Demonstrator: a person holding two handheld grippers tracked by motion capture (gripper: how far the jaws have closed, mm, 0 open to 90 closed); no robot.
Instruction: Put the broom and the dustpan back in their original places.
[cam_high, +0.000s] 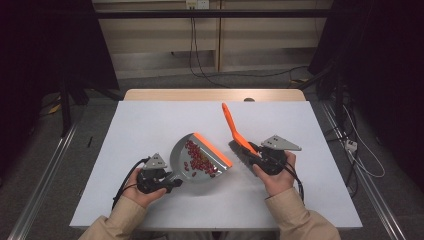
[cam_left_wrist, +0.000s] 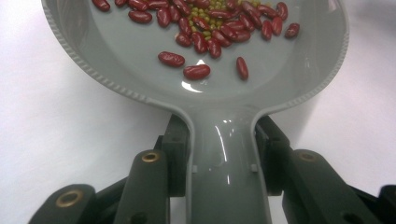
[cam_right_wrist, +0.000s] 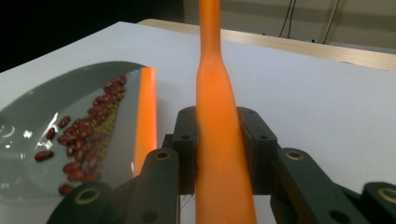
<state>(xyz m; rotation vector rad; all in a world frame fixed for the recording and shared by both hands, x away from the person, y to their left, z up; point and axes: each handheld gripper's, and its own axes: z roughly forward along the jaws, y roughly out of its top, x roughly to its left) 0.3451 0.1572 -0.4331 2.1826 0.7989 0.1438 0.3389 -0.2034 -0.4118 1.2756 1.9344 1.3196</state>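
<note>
Left hand-held gripper (cam_left_wrist: 224, 154) clamped on glossy grey dustpan (cam_left_wrist: 210, 93) of kidney beans (cam_left_wrist: 205, 28); right hand-held gripper (cam_right_wrist: 223, 154) on smooth orange brush handle (cam_right_wrist: 217, 116).

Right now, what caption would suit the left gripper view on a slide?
Tool clamped on the handle of a grey dustpan holding red beans and small green ones.

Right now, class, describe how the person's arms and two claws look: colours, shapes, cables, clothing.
Both forearms wear tan sleeves. Each hand carries a black claw: the left claw and the right claw. Each bears a grey three-cornered plate on top and trails a black cable. Close up, the black jaws have jointed links with brass-coloured rivets.
</note>
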